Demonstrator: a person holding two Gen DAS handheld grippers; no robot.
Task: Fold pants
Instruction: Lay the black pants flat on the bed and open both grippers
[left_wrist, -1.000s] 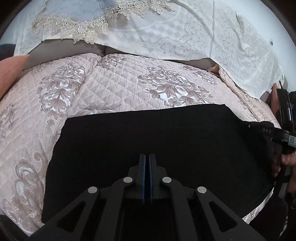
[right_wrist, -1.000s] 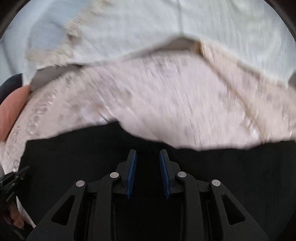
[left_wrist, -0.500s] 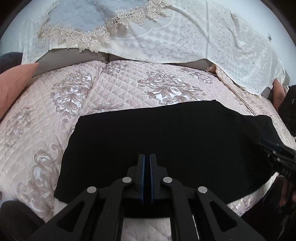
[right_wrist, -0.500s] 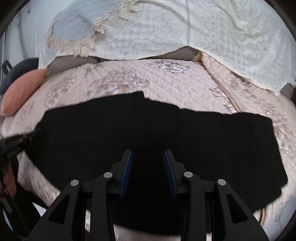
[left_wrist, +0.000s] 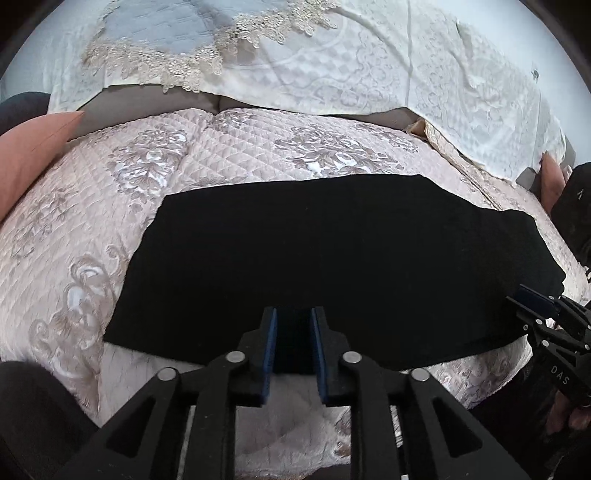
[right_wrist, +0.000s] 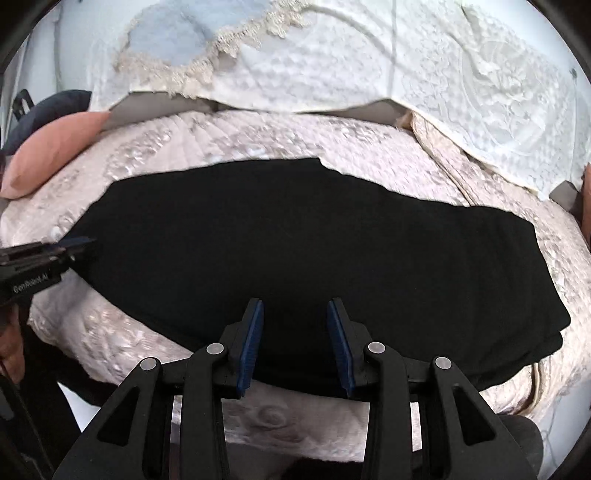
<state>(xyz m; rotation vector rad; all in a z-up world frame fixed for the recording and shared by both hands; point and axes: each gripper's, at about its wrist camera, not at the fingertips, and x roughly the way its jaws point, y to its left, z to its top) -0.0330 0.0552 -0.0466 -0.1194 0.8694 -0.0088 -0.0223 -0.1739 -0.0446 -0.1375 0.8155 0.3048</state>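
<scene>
One flat, perhaps knit, black pants (left_wrist: 332, 266) rectangle.

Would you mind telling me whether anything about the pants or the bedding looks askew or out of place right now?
Mostly tidy. The black pants lie flat on the quilted bedspread, but their far edge steps unevenly instead of lining up, clearest in the right wrist view. No spill or damage shows.

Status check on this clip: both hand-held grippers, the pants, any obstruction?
Left hand-held gripper open, empty. Right hand-held gripper open, empty. Black pants lying flat on the quilted bedspread, in a long band. Nothing lying on them.
</scene>
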